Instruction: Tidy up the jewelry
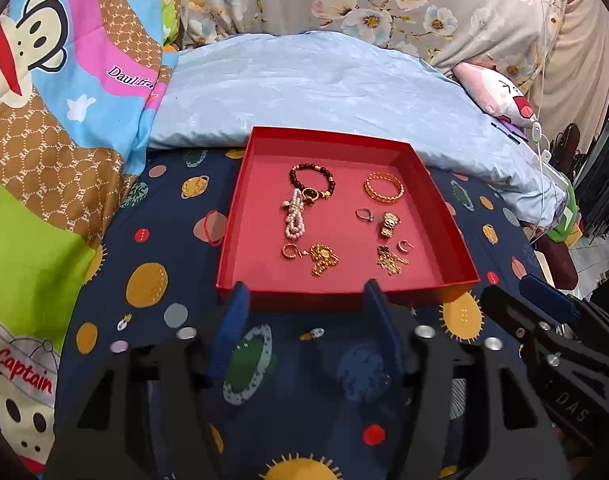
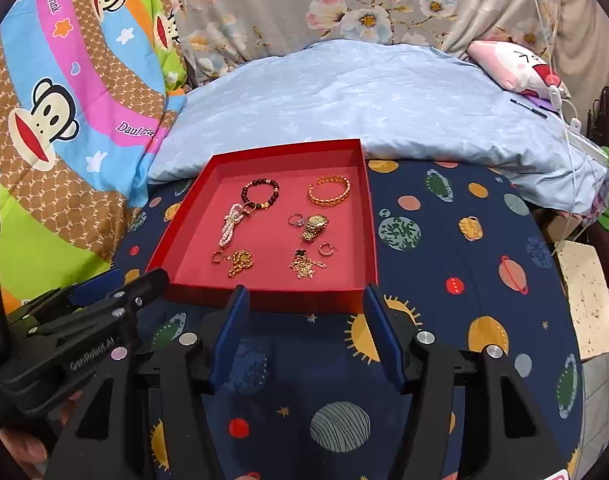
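Left wrist, necklaces (image 1: 324, 259) tangled, indistinct

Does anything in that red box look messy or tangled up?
Mostly tidy, but in the red box the pearl strand is hooked onto the dark bead bracelet, and two gold chains lie bunched in heaps.

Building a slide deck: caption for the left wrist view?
Open left gripper faces red tray of jewelry on a bedspread.

"captain" on quilt (image 1: 24, 372); "genrobot.ai", seemingly, on left claw (image 2: 120, 280).
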### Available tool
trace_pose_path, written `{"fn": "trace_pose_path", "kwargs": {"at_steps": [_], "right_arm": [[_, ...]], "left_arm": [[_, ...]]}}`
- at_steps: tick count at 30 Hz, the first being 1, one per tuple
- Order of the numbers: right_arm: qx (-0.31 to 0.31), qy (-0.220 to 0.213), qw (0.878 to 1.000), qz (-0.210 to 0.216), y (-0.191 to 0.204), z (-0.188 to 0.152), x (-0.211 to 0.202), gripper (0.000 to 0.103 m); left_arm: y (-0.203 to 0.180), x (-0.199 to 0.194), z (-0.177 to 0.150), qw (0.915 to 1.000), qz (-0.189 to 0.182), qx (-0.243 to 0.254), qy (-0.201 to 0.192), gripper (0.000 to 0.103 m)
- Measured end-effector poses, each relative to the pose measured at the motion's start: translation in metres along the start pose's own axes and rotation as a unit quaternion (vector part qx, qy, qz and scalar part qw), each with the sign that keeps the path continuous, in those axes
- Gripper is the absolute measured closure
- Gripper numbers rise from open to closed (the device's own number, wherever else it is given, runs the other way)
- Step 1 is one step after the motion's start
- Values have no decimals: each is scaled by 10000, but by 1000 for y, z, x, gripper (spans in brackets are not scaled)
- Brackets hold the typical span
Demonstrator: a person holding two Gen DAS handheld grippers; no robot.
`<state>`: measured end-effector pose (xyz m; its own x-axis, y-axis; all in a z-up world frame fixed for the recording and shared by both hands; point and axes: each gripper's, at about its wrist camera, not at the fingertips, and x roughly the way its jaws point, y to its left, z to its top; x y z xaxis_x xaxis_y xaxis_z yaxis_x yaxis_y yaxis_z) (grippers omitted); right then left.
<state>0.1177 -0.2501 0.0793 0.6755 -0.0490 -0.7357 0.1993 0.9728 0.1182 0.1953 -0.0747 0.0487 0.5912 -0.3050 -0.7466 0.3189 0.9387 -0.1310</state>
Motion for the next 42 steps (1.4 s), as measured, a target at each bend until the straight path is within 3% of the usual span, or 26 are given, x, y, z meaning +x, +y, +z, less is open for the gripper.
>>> {"fn": "trace_pose_path", "kwargs": {"at_steps": [4, 17, 23, 42], "right_arm": [[-8, -4, 9999, -119, 1, -4, -5, 38], [-30, -43, 9995, -307, 6, -9, -14, 34], [4, -33, 9994, -333, 7, -8, -17, 31], [-67, -14, 9991, -425, 12, -10, -17, 31]], "left_arm": [[-7, -6, -4, 9997, 226, 104, -25, 34], [-6, -12, -5, 9988, 493, 27, 45, 31], [-5, -17, -5, 9977, 678, 50, -19, 23], [-4, -20, -6, 9960, 875, 162, -47, 23]]}}
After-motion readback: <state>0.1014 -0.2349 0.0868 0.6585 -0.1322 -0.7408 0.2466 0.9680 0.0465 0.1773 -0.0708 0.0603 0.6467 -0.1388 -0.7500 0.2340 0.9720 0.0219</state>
